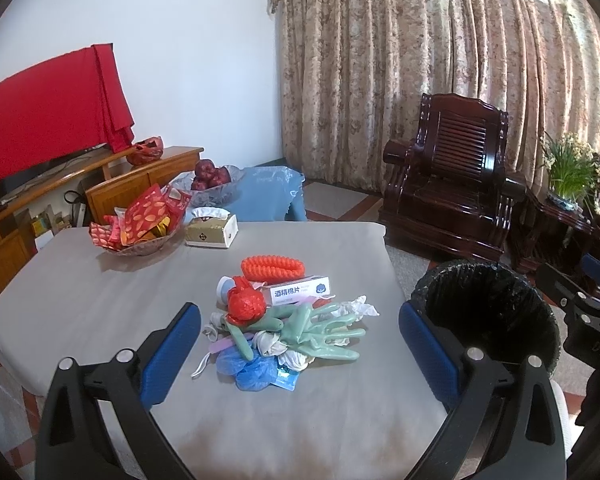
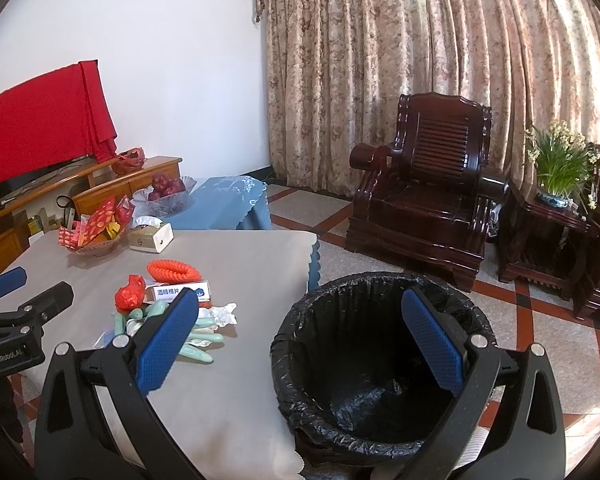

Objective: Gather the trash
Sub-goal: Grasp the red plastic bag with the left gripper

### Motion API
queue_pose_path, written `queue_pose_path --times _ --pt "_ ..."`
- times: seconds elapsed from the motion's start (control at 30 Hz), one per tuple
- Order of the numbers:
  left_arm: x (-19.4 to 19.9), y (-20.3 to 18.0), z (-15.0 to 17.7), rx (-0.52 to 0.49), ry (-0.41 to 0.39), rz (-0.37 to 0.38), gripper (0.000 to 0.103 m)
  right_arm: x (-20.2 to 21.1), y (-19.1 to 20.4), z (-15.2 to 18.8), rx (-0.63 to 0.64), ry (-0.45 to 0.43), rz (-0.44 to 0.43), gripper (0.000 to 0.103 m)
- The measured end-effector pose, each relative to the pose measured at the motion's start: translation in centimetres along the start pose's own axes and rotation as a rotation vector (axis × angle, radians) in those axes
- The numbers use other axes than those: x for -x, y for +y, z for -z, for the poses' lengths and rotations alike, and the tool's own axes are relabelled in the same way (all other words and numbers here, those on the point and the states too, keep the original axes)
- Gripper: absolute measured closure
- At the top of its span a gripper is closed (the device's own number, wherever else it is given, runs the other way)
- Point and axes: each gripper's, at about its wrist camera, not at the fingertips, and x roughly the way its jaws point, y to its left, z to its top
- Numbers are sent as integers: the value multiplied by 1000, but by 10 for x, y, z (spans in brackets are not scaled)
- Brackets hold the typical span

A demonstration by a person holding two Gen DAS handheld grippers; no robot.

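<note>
Right gripper [image 2: 300, 336]: jaws spread wide, nothing between the blue pads [image 2: 168, 344].
Bin [image 2: 376, 364]: lined with a black bag, standing on the floor just beside the table [image 2: 240, 400], under the right finger.
Trash pile [image 2: 168, 308]: on the grey tablecloth (red bag, pale green glove, white box, crumpled tissue, orange ring).
Left gripper [image 2: 4, 284]: at the left edge, over the table.
Armchair [image 2: 424, 196]: dark wood, before the curtain [image 2: 420, 60].

One lined bin [image 2: 380, 360], one armchair [image 1: 448, 196], two bowls [image 1: 136, 246], one tissue box [image 1: 212, 232]
</note>
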Motion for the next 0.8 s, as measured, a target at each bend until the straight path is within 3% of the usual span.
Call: queue_pose_path --times 0.1,0.47,0.67,0.8 --pt "-4 12 3 20 -5 -5 6 -8 8 -1 16 -1 -24 5" --pt "-58 98 31 94 54 -172 6 -73 57 7 74 62 -171 5" --pt "-93 125 53 71 110 -190 11 -122 96 20 112 105 -239 5" --pt "-108 132 55 76 119 -169 12 -147 115 28 131 137 -260 12"
